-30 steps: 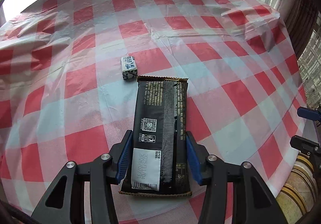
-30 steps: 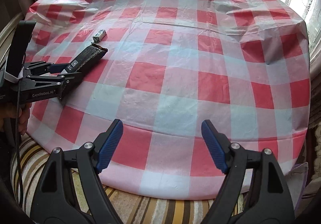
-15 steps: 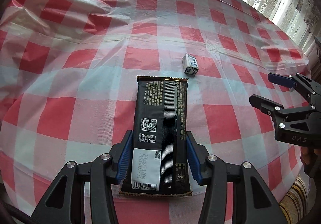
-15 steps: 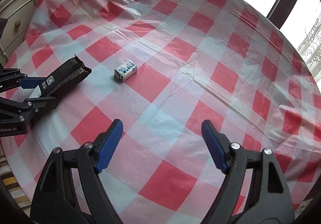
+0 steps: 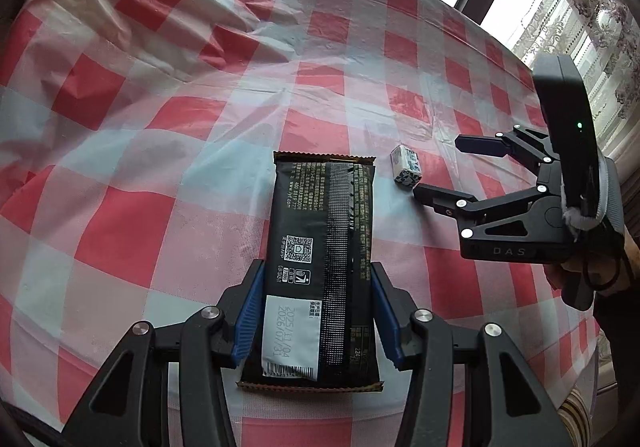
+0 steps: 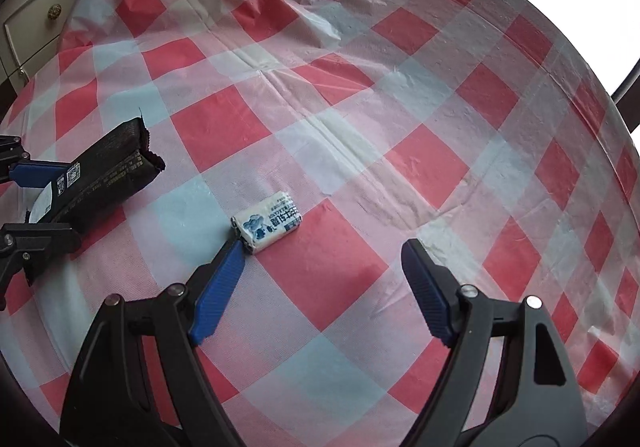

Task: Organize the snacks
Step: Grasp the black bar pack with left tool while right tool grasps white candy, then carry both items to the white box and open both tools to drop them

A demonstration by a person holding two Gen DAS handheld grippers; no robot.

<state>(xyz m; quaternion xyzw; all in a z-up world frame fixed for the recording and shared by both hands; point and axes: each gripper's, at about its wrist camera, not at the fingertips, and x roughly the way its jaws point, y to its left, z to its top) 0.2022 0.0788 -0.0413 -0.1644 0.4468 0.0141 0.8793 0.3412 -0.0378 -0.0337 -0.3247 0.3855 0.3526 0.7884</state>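
Left wrist view first: left gripper point(image 5: 318, 313) is clamped on the long black snack pack point(image 5: 323, 259) same as a second ago, blue pads point(image 5: 249, 313) pressed on both long edges, back label facing up. What's changed is everything around it. The little white-and-blue candy point(image 5: 406, 166) used to sit up-left of the pack's far end, now it's off to the upper right, and the right gripper point(image 5: 436, 169) has come in from the right edge, jaws wide around nothing, lower tip just beside the candy.

Right wrist view: right gripper point(image 6: 326, 251) still spread wide and empty, but a second ago the candy point(image 6: 267, 226) was far off; now it lies on the checkered tablecloth point(image 6: 420, 95) right at the left fingertip point(image 6: 234, 253). Black pack point(image 6: 106, 171) sits at left.
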